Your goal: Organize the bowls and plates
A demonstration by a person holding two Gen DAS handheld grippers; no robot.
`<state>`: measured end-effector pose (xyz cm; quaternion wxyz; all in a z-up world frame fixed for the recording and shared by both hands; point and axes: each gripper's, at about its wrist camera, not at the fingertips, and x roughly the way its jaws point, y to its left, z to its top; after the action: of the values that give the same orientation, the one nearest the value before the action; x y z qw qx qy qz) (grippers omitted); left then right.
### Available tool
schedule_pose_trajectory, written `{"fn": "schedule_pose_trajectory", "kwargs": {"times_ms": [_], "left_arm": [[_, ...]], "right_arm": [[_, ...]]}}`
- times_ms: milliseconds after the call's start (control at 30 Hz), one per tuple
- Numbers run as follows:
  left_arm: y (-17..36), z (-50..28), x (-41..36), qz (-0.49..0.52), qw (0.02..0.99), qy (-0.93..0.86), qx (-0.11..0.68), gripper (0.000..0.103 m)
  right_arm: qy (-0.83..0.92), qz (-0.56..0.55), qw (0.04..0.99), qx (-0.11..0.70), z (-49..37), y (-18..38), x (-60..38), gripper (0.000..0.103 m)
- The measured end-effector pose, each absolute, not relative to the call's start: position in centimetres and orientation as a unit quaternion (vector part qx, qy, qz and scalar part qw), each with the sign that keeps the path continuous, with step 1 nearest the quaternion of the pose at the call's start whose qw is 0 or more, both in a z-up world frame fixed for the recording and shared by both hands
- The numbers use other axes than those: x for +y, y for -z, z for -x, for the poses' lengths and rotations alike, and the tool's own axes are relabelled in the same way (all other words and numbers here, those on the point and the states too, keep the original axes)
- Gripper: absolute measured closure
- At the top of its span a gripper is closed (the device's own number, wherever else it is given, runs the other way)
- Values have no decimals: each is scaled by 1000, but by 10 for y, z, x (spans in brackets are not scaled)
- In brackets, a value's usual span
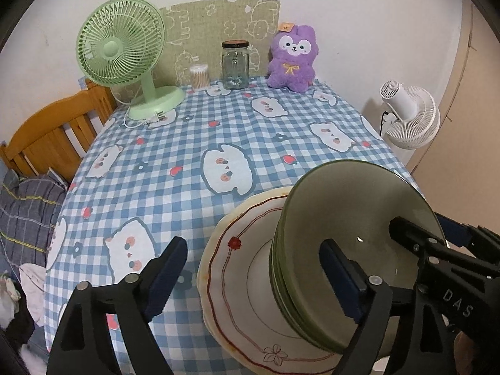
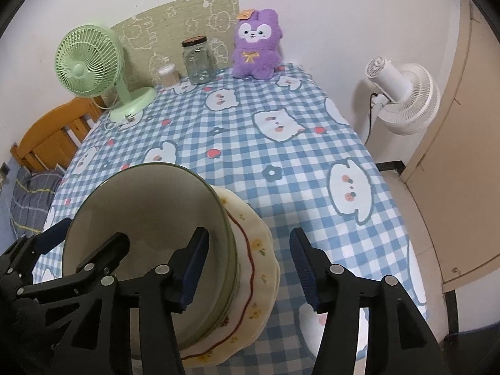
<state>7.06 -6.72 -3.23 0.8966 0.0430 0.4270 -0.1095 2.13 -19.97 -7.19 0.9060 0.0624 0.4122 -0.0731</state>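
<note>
bowls (image 1: 359,234) stacked on plates (image 1: 237,281) — left gripper (image 1: 253,281) and right gripper (image 2: 250,268) both parted, gripping nothing.

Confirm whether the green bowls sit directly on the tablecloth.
No, the green bowls sit stacked on cream floral plates, which rest on the tablecloth.

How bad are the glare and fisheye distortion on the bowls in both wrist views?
Left wrist view: one small glare spot inside the top green bowl, otherwise soft even light; the checked tablecloth bulges and the corners go black. Right wrist view: no glare on the bowl stack, only soft shading inside; the same bending of the door edge. Both views are sharp, with the open gripper fingers looming large.
</note>
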Motion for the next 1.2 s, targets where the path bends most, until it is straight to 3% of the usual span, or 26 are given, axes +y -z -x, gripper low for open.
{"fn": "schedule_pose_trajectory", "kwargs": {"times_ms": [500, 933, 1000, 1200], "left_arm": [[5, -38, -49, -43, 925, 89, 367, 0], [-9, 5, -34, -48, 945, 74, 315, 0], [-9, 10, -32, -48, 946, 73, 313, 0], [-5, 25, -29, -42, 945, 78, 315, 0]], "right_arm": [[84, -43, 938, 334, 19, 40, -187, 30], [88, -24, 955, 283, 64, 24, -169, 25], [80, -25, 957, 276, 71, 22, -167, 17], [70, 14, 968, 239, 93, 18, -144, 5]]}}
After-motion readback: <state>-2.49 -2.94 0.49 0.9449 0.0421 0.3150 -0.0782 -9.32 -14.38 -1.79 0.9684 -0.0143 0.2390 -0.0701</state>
